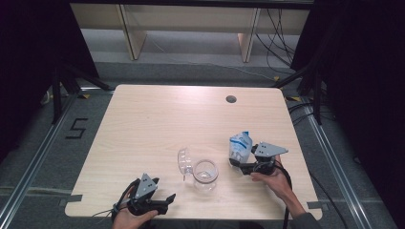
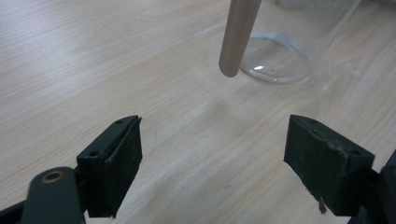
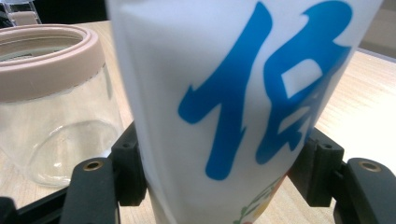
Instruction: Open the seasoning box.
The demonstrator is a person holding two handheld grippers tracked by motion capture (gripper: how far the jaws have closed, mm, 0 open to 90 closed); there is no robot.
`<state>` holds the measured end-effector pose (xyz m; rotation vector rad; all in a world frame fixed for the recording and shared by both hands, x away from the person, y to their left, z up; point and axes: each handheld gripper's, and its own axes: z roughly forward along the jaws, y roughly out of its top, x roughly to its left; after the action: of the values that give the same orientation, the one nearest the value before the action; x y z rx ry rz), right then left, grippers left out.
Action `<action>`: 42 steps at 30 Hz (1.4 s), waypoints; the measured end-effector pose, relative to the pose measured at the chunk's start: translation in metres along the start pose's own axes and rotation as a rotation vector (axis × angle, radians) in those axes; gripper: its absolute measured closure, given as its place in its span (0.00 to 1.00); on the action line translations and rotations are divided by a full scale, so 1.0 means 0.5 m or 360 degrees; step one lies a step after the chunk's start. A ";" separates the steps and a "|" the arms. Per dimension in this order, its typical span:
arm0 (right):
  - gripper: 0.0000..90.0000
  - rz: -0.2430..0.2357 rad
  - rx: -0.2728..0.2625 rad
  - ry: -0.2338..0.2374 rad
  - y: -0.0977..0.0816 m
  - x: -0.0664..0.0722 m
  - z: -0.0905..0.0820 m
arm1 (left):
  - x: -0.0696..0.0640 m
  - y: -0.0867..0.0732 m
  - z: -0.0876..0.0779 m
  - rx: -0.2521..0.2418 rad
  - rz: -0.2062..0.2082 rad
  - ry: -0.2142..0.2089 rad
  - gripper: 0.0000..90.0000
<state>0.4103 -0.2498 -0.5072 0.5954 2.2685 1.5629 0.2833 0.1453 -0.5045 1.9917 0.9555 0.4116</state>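
Toward the right of the table (image 1: 143,119), the right hand-held gripper (image 1: 237,164) stands clamped on a white pouch (image 3: 233,93) with blue print, its pads pressing both flanks low down; the pouch stands upright just right of the clear jar (image 1: 205,174), whose hinged lid (image 1: 184,162) hangs open; the left hand-held gripper (image 2: 212,163) rests near the front edge, jaws wide and empty. The pouch looks soft, light and slick, likely to buckle under a hard squeeze; a hold on the lower body seems soundest; the jar is glassy, probably breakable, best steadied by its wall below the rim.
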 end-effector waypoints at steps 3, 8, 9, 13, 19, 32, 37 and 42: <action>0.35 0.0070 0.0045 -0.0074 0.002 0.011 -0.004 | 0.000 0.000 -0.001 -0.0004 0.0001 0.0002 0.21; 0.24 0.0130 0.0033 -0.0262 0.004 0.036 0.003 | -0.001 -0.001 -0.001 -0.0005 0.0004 0.0003 0.21; 0.23 0.0148 0.0036 -0.0312 0.006 0.044 0.002 | 0.000 -0.001 -0.002 -0.0002 0.0007 0.0003 0.21; 0.21 0.0204 0.0006 -0.0437 0.008 0.058 -0.003 | 0.000 0.000 -0.002 -0.0009 0.0019 0.0009 0.21; 0.17 0.0238 0.0013 -0.0550 0.013 0.089 -0.010 | 0.000 0.000 -0.002 0.0000 0.0027 0.0009 0.21; 0.18 0.0268 0.0011 -0.0689 0.010 0.102 0.000 | -0.001 0.000 -0.002 0.0002 0.0020 0.0011 0.21; 0.18 0.0213 0.0017 -0.0723 0.008 0.105 0.011 | -0.001 0.001 -0.001 -0.0016 0.0023 0.0002 0.21; 0.20 0.0215 0.0025 -0.0739 0.004 0.107 0.023 | 0.001 0.001 -0.002 -0.0002 0.0036 0.0006 0.21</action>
<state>0.3700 -0.2129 -0.5110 1.0159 1.9227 1.2950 0.2830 0.1462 -0.5036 2.0031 0.9353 0.4285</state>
